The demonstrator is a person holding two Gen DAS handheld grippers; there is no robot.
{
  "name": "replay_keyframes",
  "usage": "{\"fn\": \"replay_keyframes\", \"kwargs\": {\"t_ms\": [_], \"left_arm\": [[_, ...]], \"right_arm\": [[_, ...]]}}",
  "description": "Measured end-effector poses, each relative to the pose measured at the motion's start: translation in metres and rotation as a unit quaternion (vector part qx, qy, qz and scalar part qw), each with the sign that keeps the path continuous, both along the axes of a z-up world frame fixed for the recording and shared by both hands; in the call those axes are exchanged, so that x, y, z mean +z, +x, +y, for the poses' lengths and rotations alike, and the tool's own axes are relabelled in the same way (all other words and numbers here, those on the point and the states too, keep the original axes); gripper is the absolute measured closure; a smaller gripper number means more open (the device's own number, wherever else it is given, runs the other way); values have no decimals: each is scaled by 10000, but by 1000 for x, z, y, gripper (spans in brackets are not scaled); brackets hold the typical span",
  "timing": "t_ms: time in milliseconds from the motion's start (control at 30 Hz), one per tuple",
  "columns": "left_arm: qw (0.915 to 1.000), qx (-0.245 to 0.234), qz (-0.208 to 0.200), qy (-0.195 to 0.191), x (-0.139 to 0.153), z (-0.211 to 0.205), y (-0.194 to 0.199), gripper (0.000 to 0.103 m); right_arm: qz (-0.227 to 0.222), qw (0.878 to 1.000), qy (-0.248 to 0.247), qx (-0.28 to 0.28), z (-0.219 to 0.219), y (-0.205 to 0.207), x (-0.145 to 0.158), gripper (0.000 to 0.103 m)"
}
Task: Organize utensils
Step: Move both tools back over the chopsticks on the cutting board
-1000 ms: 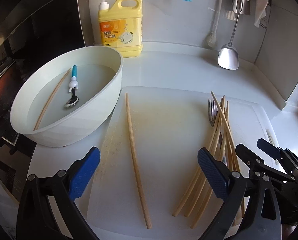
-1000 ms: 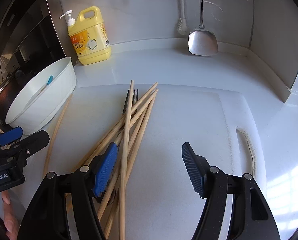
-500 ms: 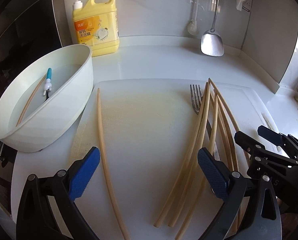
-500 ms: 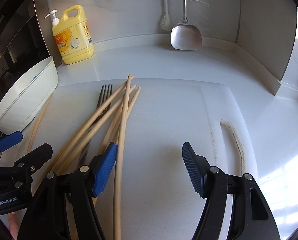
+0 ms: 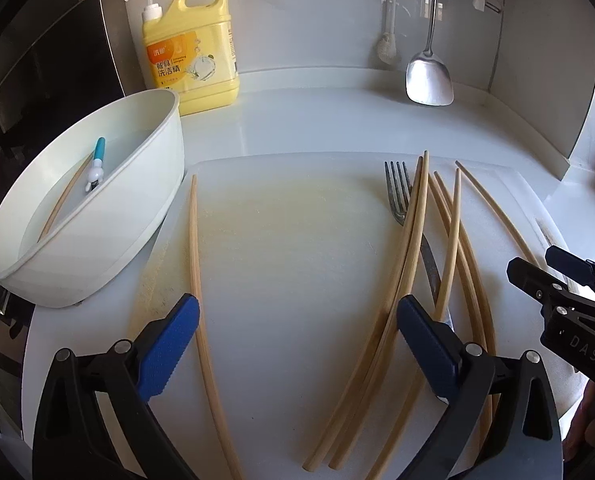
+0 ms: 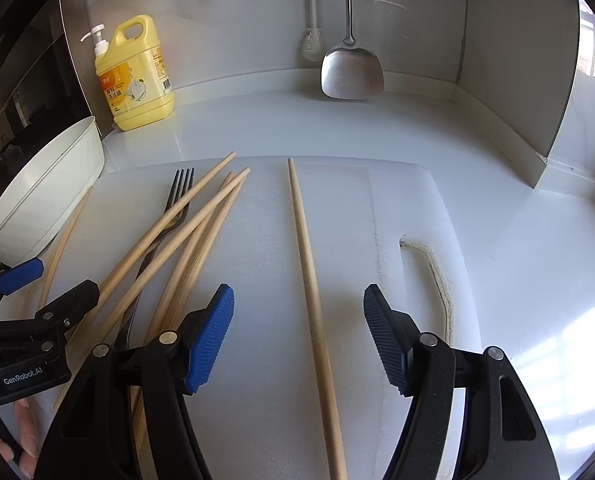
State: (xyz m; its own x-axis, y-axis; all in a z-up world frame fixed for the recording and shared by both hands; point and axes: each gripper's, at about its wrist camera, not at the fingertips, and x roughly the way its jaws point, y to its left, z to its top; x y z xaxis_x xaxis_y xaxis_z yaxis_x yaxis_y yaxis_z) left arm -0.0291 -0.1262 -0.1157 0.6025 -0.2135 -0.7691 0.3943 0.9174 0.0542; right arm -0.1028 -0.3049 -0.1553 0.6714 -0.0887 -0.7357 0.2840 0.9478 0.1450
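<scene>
A white cutting board [image 5: 297, 264] [image 6: 397, 208] holds several wooden chopsticks [image 5: 409, 248] [image 6: 185, 232] piled over a metal fork [image 5: 397, 192] [image 6: 179, 192]. One chopstick [image 5: 195, 264] lies alone at the board's left. Another single chopstick [image 6: 311, 288] lies apart, between my right gripper's fingers. My left gripper [image 5: 297, 352] is open and empty above the board. My right gripper [image 6: 299, 336] is open and straddles that single chopstick; it also shows in the left wrist view [image 5: 557, 280].
A white bowl [image 5: 97, 240] [image 6: 37, 192] at the left holds a chopstick and a blue-handled spoon [image 5: 95, 164]. A yellow detergent bottle [image 5: 189, 48] [image 6: 137, 76] stands at the back wall. A metal spatula [image 5: 429, 76] [image 6: 351, 68] hangs at the back.
Both grippers have shifted right over the board. One chopstick now lies apart from the pile, between my right gripper's fingers. Both grippers stay open.
</scene>
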Motion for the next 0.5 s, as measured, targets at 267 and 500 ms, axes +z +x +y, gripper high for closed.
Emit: {"fn": "replay_keyframes", "kwargs": {"t_ms": [267,500], "left_arm": [[10000,-68,39,53,-2,1,8,6],[9995,-248,46,214,-8,-8,-2,7]], "right_arm": [[-91,9998,-107,-117,-16,-2,5,38],[-104,9998,-132,-107,-21,-3,3,38]]}}
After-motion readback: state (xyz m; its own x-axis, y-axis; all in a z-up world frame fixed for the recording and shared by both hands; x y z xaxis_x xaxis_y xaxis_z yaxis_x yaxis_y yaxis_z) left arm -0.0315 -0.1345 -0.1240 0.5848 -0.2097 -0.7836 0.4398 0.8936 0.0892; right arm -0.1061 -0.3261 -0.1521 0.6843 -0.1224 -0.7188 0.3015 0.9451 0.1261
